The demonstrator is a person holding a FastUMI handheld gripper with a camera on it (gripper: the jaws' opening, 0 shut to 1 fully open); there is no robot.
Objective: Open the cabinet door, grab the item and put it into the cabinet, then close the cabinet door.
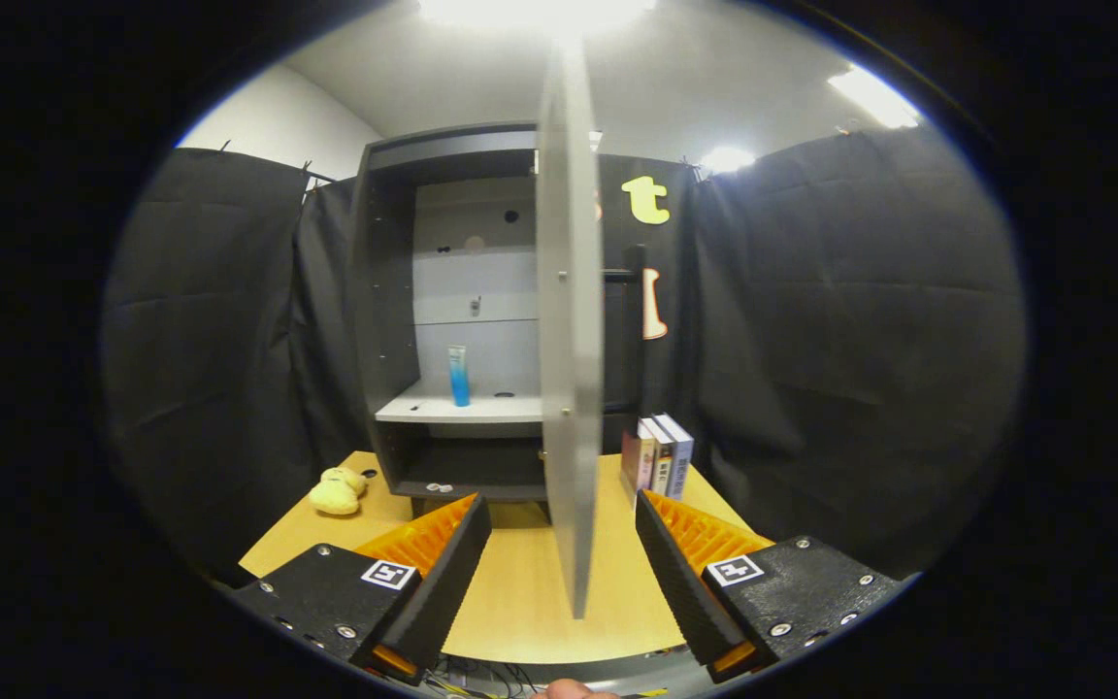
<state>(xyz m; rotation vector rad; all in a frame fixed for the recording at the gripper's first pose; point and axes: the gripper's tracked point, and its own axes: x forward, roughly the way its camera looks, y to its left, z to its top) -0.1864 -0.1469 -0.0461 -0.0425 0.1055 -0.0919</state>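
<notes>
Black cloth walls close in the booth around a wooden table (520, 592) on which a dark cabinet (386, 320) stands. Its door (569, 330) is swung open, edge-on toward the gripper (562, 524), whose fingers are spread wide with the door's lower edge hanging between them, touching neither. Inside, a blue tube (459, 376) stands upright on the pale shelf (457, 409). A yellow plush toy (338, 491) lies on the table left of the cabinet's base, beyond the left finger. Three books (657, 454) stand upright right of the door, just beyond the right finger.
</notes>
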